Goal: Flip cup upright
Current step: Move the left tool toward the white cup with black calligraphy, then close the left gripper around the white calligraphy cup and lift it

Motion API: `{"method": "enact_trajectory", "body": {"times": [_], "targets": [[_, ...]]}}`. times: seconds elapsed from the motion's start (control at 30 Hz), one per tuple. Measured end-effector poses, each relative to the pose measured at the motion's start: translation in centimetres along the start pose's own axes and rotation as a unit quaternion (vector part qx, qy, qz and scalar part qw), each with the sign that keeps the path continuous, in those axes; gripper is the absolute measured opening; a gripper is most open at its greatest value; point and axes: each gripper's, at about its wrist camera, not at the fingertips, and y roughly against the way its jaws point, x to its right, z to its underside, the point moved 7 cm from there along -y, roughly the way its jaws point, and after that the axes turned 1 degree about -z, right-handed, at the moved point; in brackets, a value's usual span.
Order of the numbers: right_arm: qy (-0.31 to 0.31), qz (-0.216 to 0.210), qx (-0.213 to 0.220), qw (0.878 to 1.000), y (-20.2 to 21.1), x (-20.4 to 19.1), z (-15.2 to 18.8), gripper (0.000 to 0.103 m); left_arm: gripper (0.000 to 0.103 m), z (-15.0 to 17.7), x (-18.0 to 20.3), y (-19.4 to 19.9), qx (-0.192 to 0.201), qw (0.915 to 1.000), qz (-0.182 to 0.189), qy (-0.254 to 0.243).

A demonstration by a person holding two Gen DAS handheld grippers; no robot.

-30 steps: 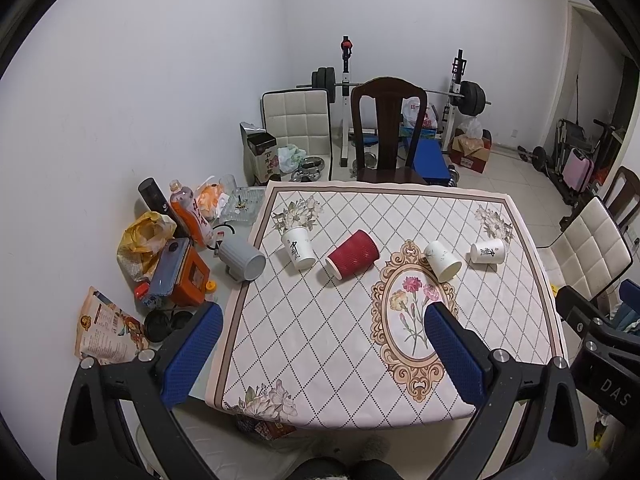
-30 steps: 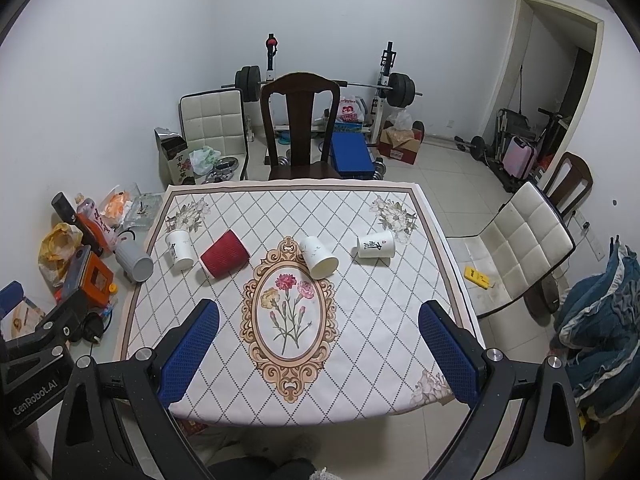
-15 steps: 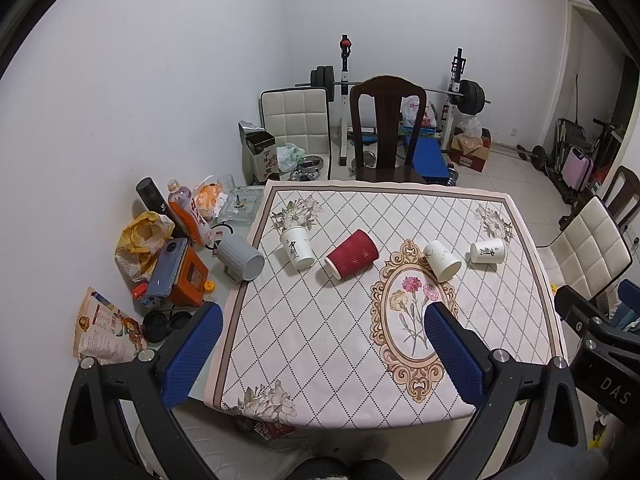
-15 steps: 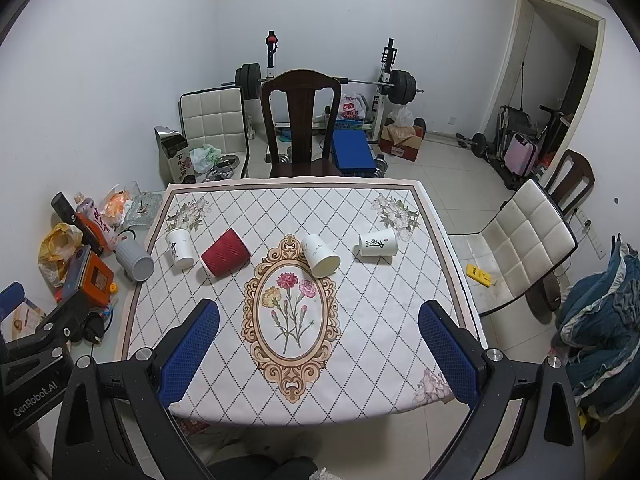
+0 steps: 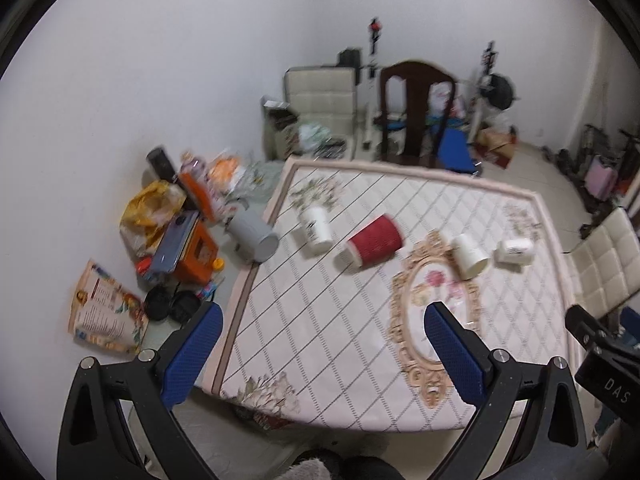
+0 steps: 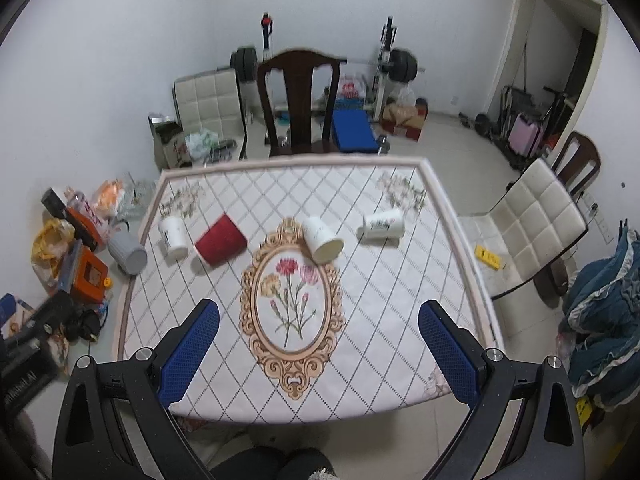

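Both spread, empty grippers, left gripper (image 5: pixel 318 318) and right gripper (image 6: pixel 319 314), neared the diamond-patterned table (image 6: pixel 384 304); only the left view shows "DAS", right of the red ribbed paper cup (image 5: pixel 375 239).

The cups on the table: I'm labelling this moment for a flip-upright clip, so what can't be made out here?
- Print on the far-right white cup: too small to read, right wrist view.
- Red cup and far-left white cup: motion blur smears their rims, left wrist view.
- Table near edge: partly covered by the right tool fingers.
- Left tool: open, over no cup.
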Motion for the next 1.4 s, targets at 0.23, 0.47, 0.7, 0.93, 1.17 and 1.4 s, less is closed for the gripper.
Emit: {"method": "enact_trajectory", "body": {"times": [0.23, 0.47, 0.7, 0.93, 1.17, 1.4], "targets": [[0.016, -0.014, -0.082, 0.996, -9.4, -1.3, 2.3, 0.101, 0.103, 0.7, -2.0, -7.1, -0.058, 0.9973, -0.045, 0.002], [0.024, -0.007, -0.145, 0.989, -18.0, -3.9, 3.2, 0.101, 0.103, -0.3, -3.4, -16.2, -0.133, 0.9898, -0.048, 0.015], [0.024, 0.008, -0.201, 0.979, -26.9, -6.8, 2.0, 0.100, 0.103, -3.5, -3.4, -25.8, -0.190, 0.9811, -0.023, 0.026], [0.017, 0.021, -0.242, 0.970, -34.4, -8.9, 0.1, 0.096, 0.102, -6.4, -3.0, -33.9, -0.230, 0.9730, 0.000, 0.024], [-0.001, 0.043, -0.268, 0.962, -39.2, -8.9, -1.1, 0.096, 0.102, -8.7, -2.5, -39.9, -0.249, 0.9679, 0.022, 0.024], [-0.014, 0.063, -0.279, 0.958, -41.3, -8.7, -1.8, 0.096, 0.091, -9.3, -1.8, -44.1, -0.270, 0.9611, 0.052, 0.025]]}}
